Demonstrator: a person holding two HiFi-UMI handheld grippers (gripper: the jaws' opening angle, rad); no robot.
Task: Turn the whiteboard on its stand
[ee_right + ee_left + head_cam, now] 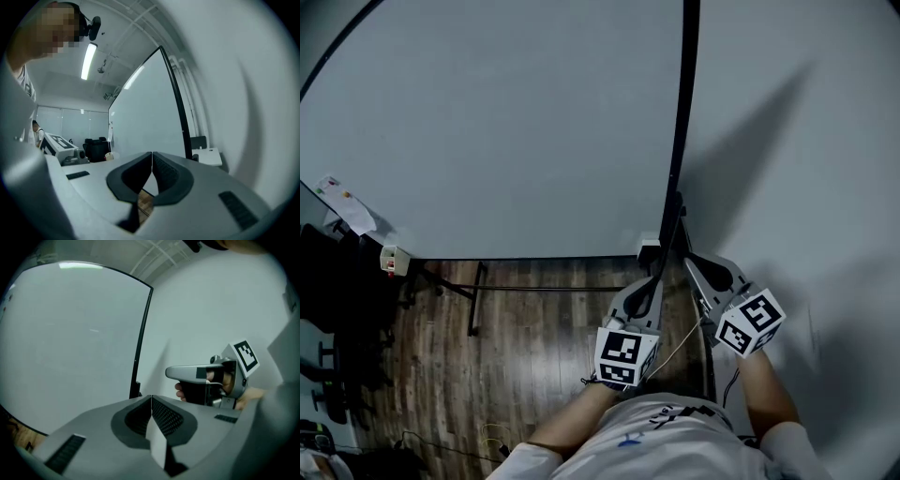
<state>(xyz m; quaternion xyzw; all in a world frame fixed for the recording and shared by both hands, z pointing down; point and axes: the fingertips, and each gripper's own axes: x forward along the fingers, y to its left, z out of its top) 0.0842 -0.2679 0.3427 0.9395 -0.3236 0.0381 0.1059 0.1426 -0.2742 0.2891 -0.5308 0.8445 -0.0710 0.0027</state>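
The whiteboard (pixel 506 122) fills the upper left of the head view; its black frame edge (pixel 682 112) runs down to the lower right corner. Both grippers sit at that corner. My left gripper (pixel 654 281) points up along the frame, jaws shut with nothing between them. Its own view shows the frame edge (pixel 140 343) just beyond the closed tips (pixel 151 397). Just right of the frame, my right gripper (pixel 692 258) is also shut and empty. Past its closed tips (pixel 152 153), its view takes in the board face (pixel 140 112) and frame edge (pixel 176 103).
The stand's black leg bar (pixel 473 300) crosses the wood floor (pixel 544 328) under the board. A white wall (pixel 806 169) stands close on the right. Dark chairs and gear (pixel 337 309) are at the left. A small white table (pixel 209 157) sits by the wall.
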